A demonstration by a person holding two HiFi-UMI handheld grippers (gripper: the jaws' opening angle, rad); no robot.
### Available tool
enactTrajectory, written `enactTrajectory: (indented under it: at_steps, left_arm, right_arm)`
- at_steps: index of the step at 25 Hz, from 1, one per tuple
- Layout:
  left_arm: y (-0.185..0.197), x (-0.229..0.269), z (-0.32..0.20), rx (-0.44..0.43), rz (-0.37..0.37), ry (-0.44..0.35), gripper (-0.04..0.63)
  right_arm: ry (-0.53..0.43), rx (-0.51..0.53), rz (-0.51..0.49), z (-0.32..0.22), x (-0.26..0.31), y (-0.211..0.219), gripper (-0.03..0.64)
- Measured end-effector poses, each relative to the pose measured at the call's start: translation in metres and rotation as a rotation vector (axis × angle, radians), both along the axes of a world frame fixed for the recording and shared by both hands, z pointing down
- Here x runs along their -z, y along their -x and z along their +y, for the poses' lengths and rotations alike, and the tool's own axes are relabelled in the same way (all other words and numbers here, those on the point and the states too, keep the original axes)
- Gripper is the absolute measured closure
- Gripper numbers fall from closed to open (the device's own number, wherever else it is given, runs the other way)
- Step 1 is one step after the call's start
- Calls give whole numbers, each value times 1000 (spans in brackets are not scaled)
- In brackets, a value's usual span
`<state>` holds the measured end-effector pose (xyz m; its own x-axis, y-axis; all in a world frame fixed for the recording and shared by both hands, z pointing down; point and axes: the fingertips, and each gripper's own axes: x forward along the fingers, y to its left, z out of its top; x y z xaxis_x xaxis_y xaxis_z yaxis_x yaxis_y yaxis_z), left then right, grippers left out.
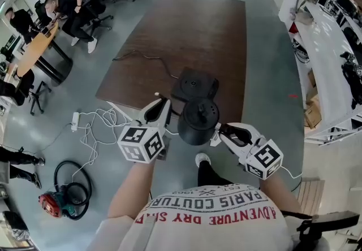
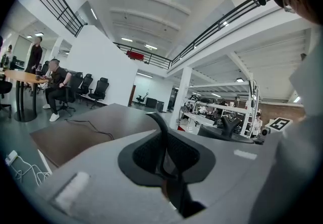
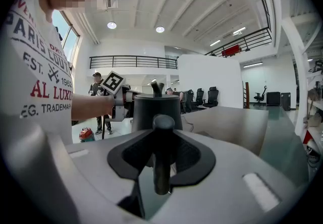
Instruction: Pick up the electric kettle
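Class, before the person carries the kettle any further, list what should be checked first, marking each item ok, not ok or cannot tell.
1. Right tongs shut on the electric kettle handle: ok.
2. Kettle lifted clear of its base: ok.
3. Kettle upright, lid on: ok.
4. Left tongs shut, empty, beside the kettle: ok.
5. Cable lying on the table, apart from the kettle: ok.
6. Water inside: cannot tell.

One electric kettle (image 1: 198, 121), one round base (image 1: 195, 85), one brown counter (image 1: 169, 35), two tongs: the left tongs (image 1: 160, 104) and the right tongs (image 1: 219, 129), one red floor machine (image 1: 54, 203).
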<state>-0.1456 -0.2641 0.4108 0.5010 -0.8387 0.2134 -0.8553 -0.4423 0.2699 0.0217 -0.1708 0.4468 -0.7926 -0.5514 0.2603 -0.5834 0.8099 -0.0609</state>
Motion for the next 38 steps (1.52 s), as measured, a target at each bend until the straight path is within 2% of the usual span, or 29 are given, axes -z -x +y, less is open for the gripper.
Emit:
enactTrajectory:
  at_steps: [21,38]
  left_arm:
    - [-5,18,61,-31,-4,-35,560]
    - [0,32,81,-23,12,-56,558]
  right_arm:
    - [-25,-31,-20,66,11,-1,506]
    - [-53,-41,-23,86,19,5,506]
